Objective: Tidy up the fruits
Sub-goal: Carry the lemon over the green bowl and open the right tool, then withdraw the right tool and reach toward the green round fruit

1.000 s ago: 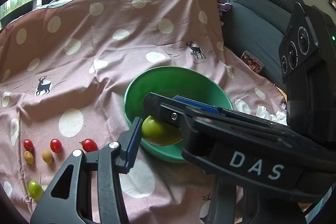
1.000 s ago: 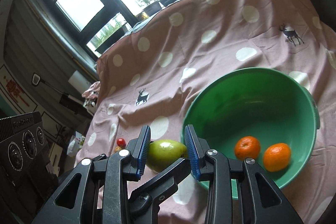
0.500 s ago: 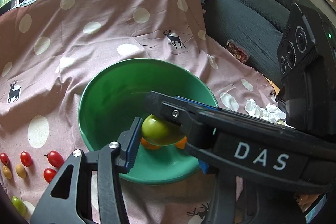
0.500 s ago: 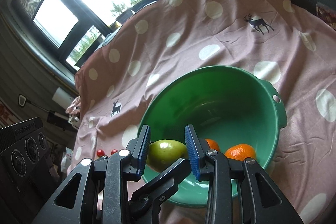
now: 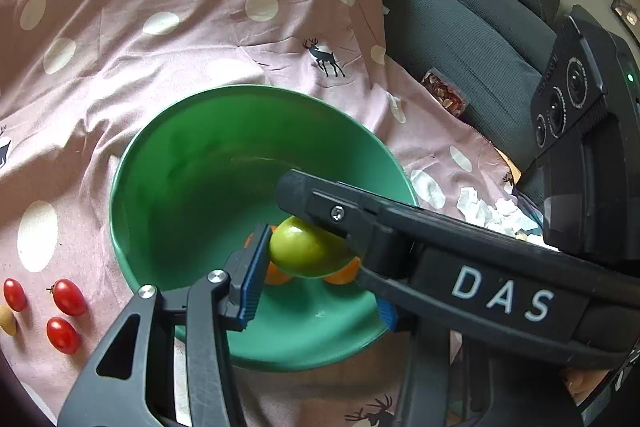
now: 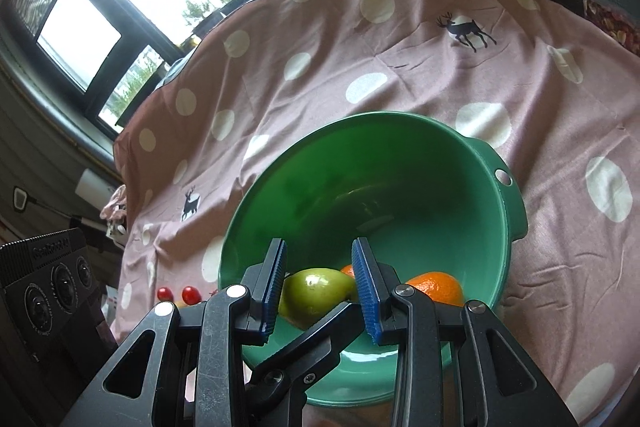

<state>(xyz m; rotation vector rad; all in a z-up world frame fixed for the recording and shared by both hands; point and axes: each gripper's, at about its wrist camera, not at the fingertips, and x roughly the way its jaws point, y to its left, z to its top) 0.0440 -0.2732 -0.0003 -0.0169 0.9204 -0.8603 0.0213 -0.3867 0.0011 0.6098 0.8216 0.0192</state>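
A green pear (image 6: 316,289) sits between the blue pads of my right gripper (image 6: 320,279), which is shut on it and holds it just inside the near rim of the green bowl (image 6: 400,163). Two oranges (image 6: 436,287) lie in the bowl behind it. In the left wrist view the pear (image 5: 308,251) is pressed between one blue pad and the right gripper's black body, above the bowl (image 5: 180,187). My left gripper's own fingers are crossed by the right gripper (image 5: 312,247); its right finger is mostly hidden.
Several red and yellow cherry tomatoes (image 5: 68,297) lie on the pink dotted cloth (image 5: 200,27) left of the bowl. A grey sofa (image 5: 480,27) stands to the right, with crumpled white tissues (image 5: 488,211) near it. Windows are behind.
Both grippers have moved right and forward over the bowl with the pear. The pear has gone from beside the bowl's rim to inside the bowl, above the oranges.
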